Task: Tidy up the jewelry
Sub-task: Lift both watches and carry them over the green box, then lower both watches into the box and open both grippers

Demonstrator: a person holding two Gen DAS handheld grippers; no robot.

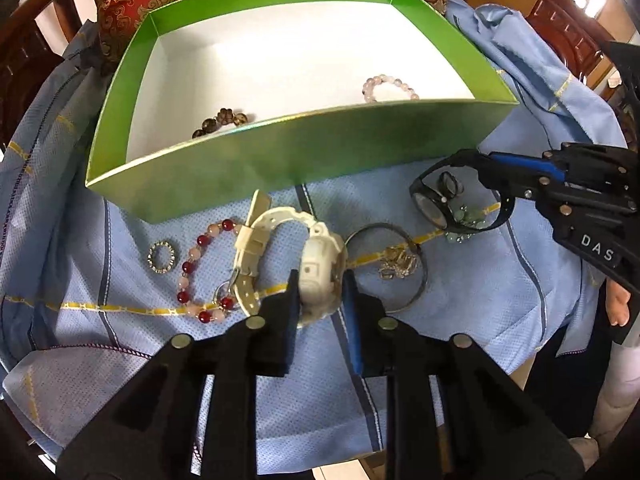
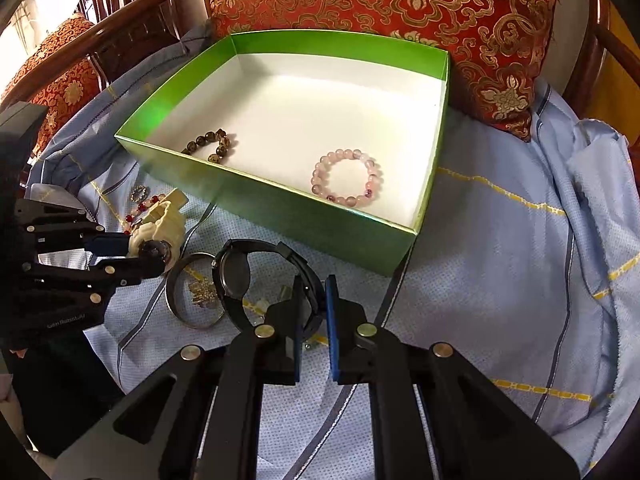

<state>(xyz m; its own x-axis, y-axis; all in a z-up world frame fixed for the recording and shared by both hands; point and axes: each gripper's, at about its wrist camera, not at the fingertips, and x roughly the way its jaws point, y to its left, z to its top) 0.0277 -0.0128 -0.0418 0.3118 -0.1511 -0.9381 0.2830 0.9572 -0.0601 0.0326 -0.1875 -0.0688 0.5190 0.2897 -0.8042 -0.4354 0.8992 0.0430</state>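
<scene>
A green box [image 1: 280,156] [image 2: 280,208] with a white inside holds a brown bead bracelet [image 1: 224,120] [image 2: 212,144] and a pink bead bracelet [image 1: 388,88] [image 2: 347,178]. My left gripper [image 1: 318,280] is shut on the case of a white watch [image 1: 320,264] [image 2: 160,224] on the blue cloth. My right gripper [image 2: 316,292] [image 1: 484,168] is shut on the strap of a black watch [image 2: 240,272] [image 1: 436,208]. A red and pink bead bracelet [image 1: 192,268], a small sparkly ring [image 1: 161,257] and a silver bangle [image 1: 416,280] [image 2: 180,304] around a gold piece [image 1: 400,260] lie in front of the box.
A blue cloth [image 2: 500,260] with yellow stripes covers the seat, bunched at the right. A red and gold cushion [image 2: 380,0] stands behind the box. Dark wooden chair arms [image 2: 140,28] curve round the back. Small green and silver pieces [image 1: 464,220] lie under the black watch.
</scene>
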